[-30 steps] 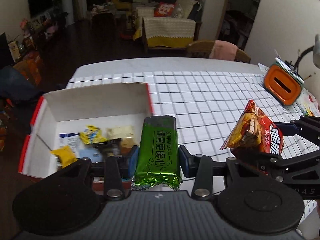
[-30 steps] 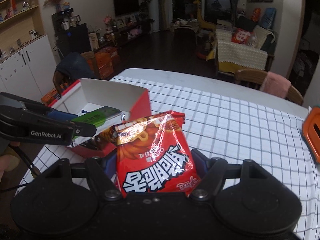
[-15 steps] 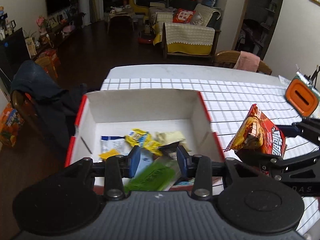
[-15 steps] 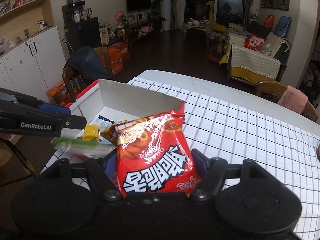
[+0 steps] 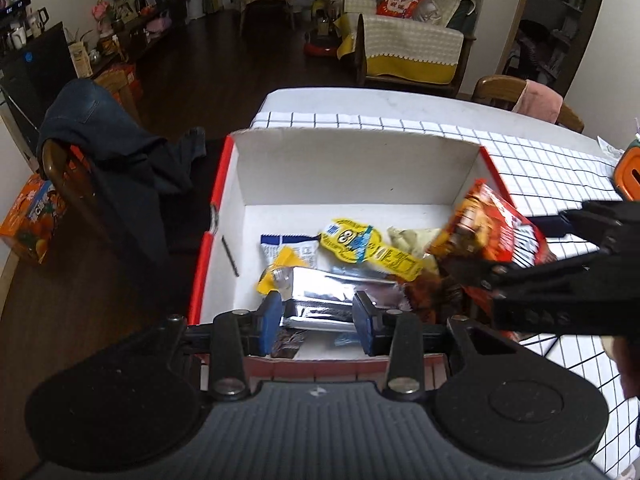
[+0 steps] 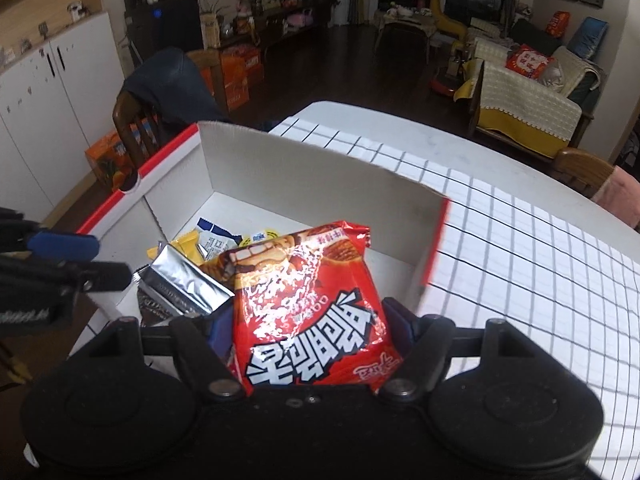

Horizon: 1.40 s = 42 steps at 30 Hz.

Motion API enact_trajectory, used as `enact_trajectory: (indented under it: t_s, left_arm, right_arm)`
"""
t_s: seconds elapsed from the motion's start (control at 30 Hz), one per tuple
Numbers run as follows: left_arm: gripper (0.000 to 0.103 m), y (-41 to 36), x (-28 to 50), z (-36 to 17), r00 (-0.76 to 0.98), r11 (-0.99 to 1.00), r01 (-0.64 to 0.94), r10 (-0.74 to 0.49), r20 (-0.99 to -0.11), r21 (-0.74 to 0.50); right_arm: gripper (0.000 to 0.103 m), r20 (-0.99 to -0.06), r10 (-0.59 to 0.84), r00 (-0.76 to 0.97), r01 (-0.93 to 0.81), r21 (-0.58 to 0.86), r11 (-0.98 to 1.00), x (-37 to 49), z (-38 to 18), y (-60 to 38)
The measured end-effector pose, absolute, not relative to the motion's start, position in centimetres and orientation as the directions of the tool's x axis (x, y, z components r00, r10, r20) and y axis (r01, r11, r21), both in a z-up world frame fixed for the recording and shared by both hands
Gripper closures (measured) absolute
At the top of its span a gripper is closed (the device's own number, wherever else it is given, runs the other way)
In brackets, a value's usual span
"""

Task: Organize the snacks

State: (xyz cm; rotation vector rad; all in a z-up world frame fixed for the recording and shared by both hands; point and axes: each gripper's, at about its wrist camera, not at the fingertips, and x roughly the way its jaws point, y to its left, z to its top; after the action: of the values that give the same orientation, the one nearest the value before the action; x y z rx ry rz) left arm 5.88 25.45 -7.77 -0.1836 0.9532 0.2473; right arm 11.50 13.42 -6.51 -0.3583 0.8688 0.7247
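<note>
Over an open white cardboard box [image 5: 352,168] with red-trimmed edges, at the near corner of a table [image 6: 520,240] laid with a white, black-gridded cloth, two handheld grippers hang tilted downward, each with a snack. The left gripper [image 5: 318,318] has its blue pads [image 5: 269,320] clamped on a silvery foil packet [image 5: 328,294], whose far end dips among the loose snacks on the box floor. In the right wrist view the same foil packet [image 6: 184,284] juts up at about 10 o'clock of the right gripper [image 6: 310,334], whose jaws stand wide and squeeze the lower part of a puffy red snack bag [image 6: 308,304] with bold white lettering; the bag's top hangs over the box's interior. From the left wrist camera the red bag [image 5: 492,232] shows at 3 o'clock, just inside the box's right wall.

On the box floor lie a yellow packet with blue print [image 5: 368,248], a blue-and-white packet [image 5: 284,246], a small yellow wrapper [image 5: 276,274] and a pale wrapper [image 5: 412,236], clustered toward the near side; the far half of the floor is bare. At 9 o'clock of the box a dark garment [image 5: 116,152] drapes a wooden chair. An orange item [image 5: 628,172] sits at the table's 3 o'clock edge.
</note>
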Motion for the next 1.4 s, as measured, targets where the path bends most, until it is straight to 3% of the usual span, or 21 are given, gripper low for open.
enact_trajectory:
  t_s: [0.43, 0.6, 0.83, 0.97, 1.1, 1.4]
  left_arm:
    - [0.064, 26.9, 6.0, -9.0, 0.531, 0.95, -0.308, 0.119, -0.839, -0.06]
    - [0.064, 26.7, 5.8, -8.9, 0.535, 0.95, -0.305, 0.114, -0.837, -0.065]
    - [0.063, 25.9, 5.4, -7.9, 0.559, 0.956, -0.287, 0.114, -0.821, -0.063]
    - [0.056, 25.3, 5.0, -6.9, 0.58, 0.959, -0.276, 0.113, -0.807, -0.064]
    - [0.04, 24.5, 4.3, -5.7, 0.611, 0.964, -0.26, 0.117, -0.783, -0.059]
    - [0.022, 23.0, 3.0, -3.7, 0.664, 0.97, -0.235, 0.119, -0.738, -0.055]
  right_arm:
    - [0.028, -0.833, 0.388, 0.395, -0.73, -0.027, 0.683, 12.5, -8.7, 16.9]
    - [0.015, -0.813, 0.43, 0.392, -0.729, 0.01, 0.684, 12.4, -7.5, 15.9]
    - [0.012, -0.774, 0.497, 0.392, -0.71, 0.089, 0.698, 11.5, -5.1, 13.0]
    - [0.008, -0.741, 0.542, 0.398, -0.701, 0.135, 0.7, 10.5, -3.4, 10.9]
    - [0.007, -0.706, 0.572, 0.418, -0.697, 0.155, 0.7, 9.3, -1.9, 9.4]
    - [0.0, -0.626, 0.627, 0.463, -0.683, 0.199, 0.703, 6.5, 0.1, 7.3]
